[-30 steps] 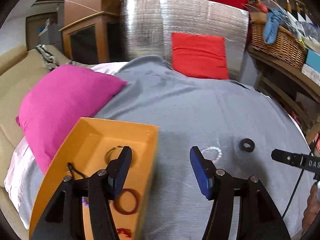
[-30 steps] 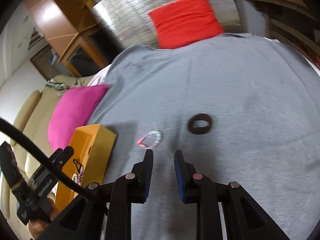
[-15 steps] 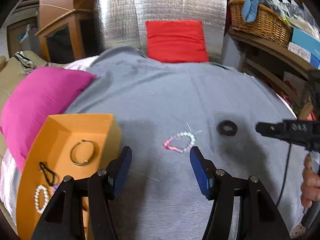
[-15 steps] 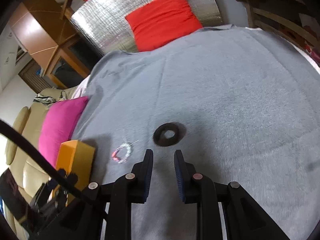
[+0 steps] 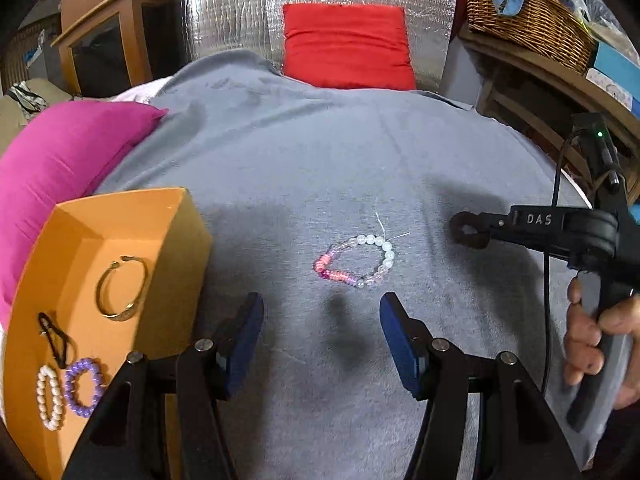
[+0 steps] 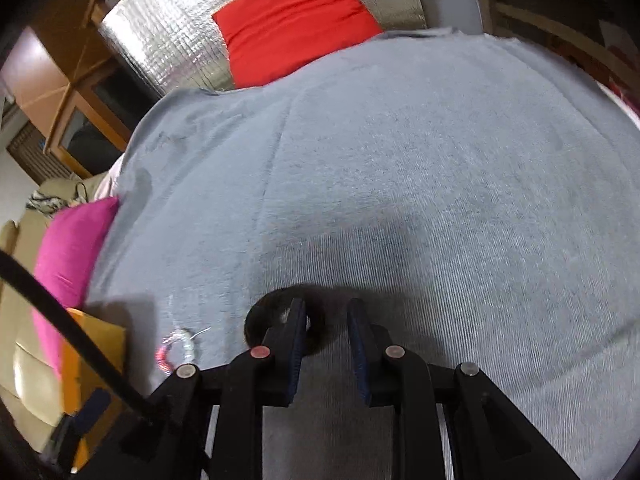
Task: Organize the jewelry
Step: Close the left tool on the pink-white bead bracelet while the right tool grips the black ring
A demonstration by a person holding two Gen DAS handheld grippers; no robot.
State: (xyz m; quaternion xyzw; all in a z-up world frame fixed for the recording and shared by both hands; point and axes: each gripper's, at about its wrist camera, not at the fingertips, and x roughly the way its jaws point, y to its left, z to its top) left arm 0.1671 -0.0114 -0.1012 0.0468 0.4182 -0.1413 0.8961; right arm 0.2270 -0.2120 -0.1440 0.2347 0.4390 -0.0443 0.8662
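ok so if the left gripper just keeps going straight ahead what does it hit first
Most likely the pink, purple and white beaded bracelet: it lies on the grey cloth just ahead of the left gripper, centred between its open jaws. Depth is unclear, so the gripper could meet the cloth short of it.

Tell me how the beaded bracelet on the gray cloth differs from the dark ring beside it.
The beaded bracelet is a wide loop of pink, purple and clear beads; the dark ring is smaller, thick and plain black. The bracelet lies untouched ahead of the open left tongs; the right tongs already reach the ring, one finger over its hole. Both rest on the gray cloth, outside the orange box.
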